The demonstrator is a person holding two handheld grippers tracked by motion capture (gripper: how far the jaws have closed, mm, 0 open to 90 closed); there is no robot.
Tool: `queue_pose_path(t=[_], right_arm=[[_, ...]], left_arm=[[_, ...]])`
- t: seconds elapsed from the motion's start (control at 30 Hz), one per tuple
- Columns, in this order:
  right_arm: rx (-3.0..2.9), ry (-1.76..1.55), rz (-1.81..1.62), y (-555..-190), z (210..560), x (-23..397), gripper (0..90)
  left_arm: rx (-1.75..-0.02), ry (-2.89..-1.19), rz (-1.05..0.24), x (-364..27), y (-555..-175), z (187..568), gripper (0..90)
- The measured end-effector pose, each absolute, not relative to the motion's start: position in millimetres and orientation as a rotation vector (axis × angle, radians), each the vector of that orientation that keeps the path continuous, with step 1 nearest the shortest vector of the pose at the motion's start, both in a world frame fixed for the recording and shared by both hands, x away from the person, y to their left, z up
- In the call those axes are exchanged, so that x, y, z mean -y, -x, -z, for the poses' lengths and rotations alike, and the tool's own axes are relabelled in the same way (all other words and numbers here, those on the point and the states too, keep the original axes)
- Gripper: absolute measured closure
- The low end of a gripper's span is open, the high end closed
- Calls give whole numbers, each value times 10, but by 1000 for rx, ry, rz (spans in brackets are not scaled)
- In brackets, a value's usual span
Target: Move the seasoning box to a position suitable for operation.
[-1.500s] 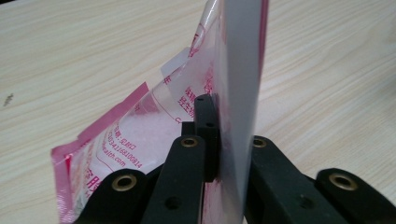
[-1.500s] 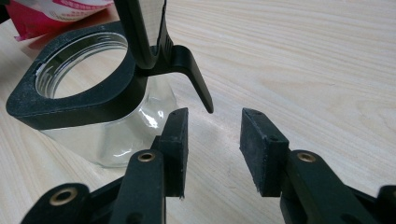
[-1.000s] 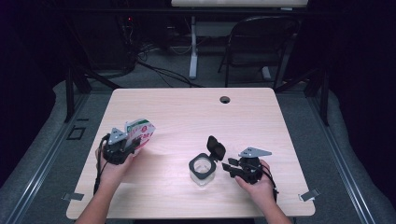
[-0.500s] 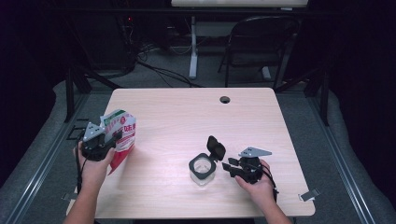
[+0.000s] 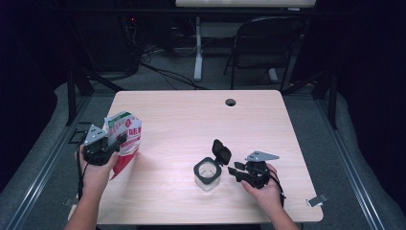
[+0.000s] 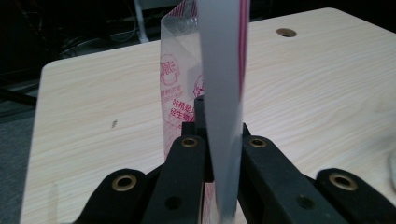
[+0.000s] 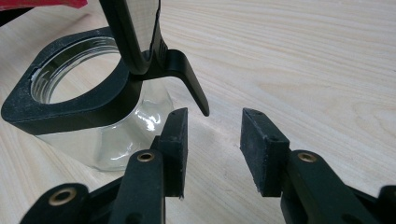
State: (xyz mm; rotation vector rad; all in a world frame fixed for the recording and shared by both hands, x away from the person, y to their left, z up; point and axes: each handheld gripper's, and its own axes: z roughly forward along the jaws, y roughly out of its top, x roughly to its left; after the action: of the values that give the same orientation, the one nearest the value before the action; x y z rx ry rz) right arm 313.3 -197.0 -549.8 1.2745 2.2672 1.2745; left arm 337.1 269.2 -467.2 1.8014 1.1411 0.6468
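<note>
A white, red and green printed pouch [image 5: 125,136] hangs upright over the table's left edge, with my left gripper [image 5: 117,141] shut on it. In the left gripper view the jaws pinch the pouch [image 6: 180,84] edge-on at the left gripper [image 6: 223,140]. A square glass jar [image 5: 207,173] with a black collar stands at front centre, its black flip lid [image 5: 221,151] raised. My right gripper [image 5: 233,170] rests just right of the jar, open. In the right gripper view the right gripper [image 7: 214,135] has nothing between its pads; the jar [image 7: 84,107] and the lid [image 7: 140,32] stand just ahead.
The wooden table [image 5: 191,120] has a round cable hole [image 5: 231,102] near its far edge. A dark chair [image 5: 268,43] and a desk leg with cables stand beyond the table. A clip [image 5: 317,200] sits at the front right corner.
My left hand has carried the pouch left and upward to the table's left edge, and the pouch now stands more upright. The right hand and jar have not moved.
</note>
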Motion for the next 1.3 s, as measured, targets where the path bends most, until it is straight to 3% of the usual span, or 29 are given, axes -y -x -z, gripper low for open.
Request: queue_pose_path(t=[0.77,1.3], right_arm=[[-2266,-1272,-1268,-3130,5499,1969,617],[-2300,-1257,-1298,-3123,5446,1991,596]], left_arm=[[-774,-1963,-451,-1745,-3103,4624,900],[-736,-2000,-398,-1627,-3099,4750,900]])
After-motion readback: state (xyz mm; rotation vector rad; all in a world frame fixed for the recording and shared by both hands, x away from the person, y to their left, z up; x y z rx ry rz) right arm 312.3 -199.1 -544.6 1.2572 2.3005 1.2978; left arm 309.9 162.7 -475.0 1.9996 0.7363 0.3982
